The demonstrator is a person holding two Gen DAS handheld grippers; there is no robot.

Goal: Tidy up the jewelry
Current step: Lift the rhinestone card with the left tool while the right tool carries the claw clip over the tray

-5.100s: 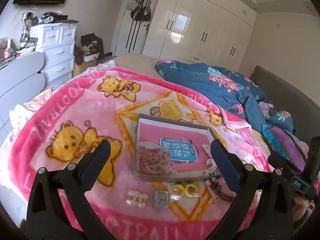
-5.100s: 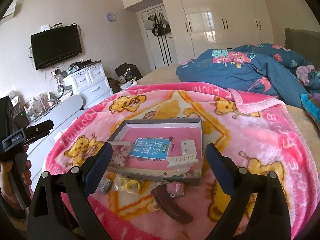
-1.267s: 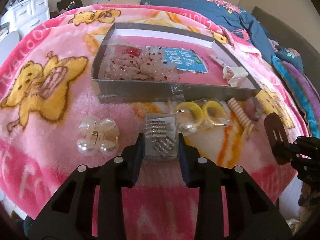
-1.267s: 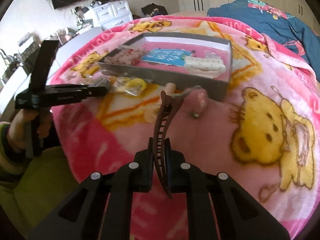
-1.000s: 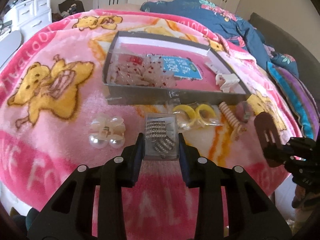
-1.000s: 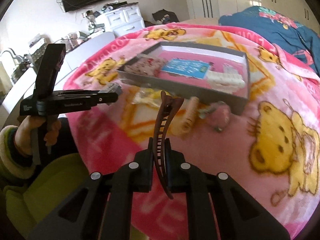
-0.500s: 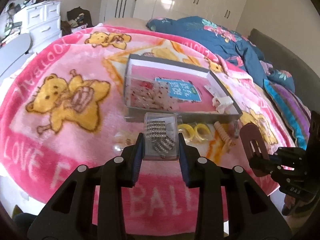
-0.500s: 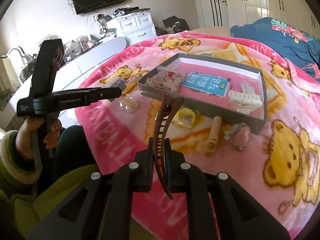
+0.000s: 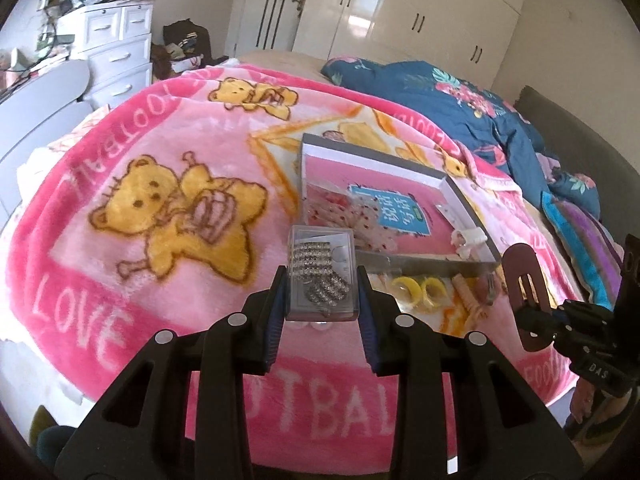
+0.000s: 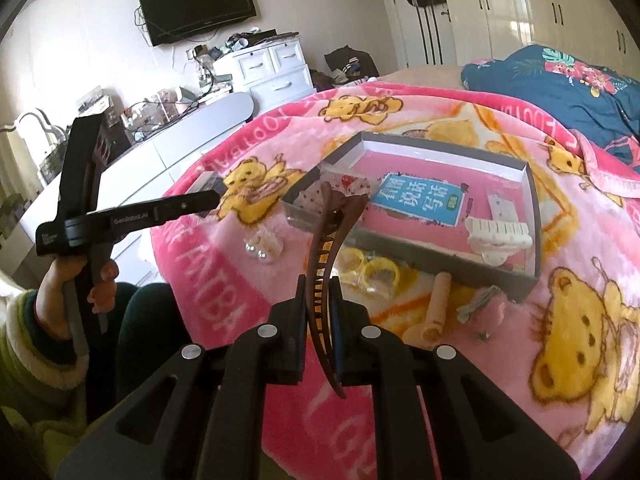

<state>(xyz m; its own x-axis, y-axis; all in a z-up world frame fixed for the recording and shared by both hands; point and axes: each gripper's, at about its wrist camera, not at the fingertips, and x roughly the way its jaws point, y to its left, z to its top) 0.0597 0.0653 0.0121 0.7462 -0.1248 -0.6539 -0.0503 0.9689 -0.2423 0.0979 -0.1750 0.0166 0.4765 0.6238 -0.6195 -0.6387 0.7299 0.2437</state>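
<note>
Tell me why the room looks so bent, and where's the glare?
Left wrist view: fisheye lens bows the wardrobe, whose glossy doors throw window glare; dark corners. Right wrist view: same curving around the TV; the brown hair clip in the right claw stays sharp.

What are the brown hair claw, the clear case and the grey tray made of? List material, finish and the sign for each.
Brown hair claw: likely glossy molded plastic; smooth sheen, molded comb teeth.
Clear case: rigid transparent plastic; the sparkly rhinestone-like pieces inside show through.
Grey tray: probably matte cardboard; thin straight walls, white inner faces.
</note>
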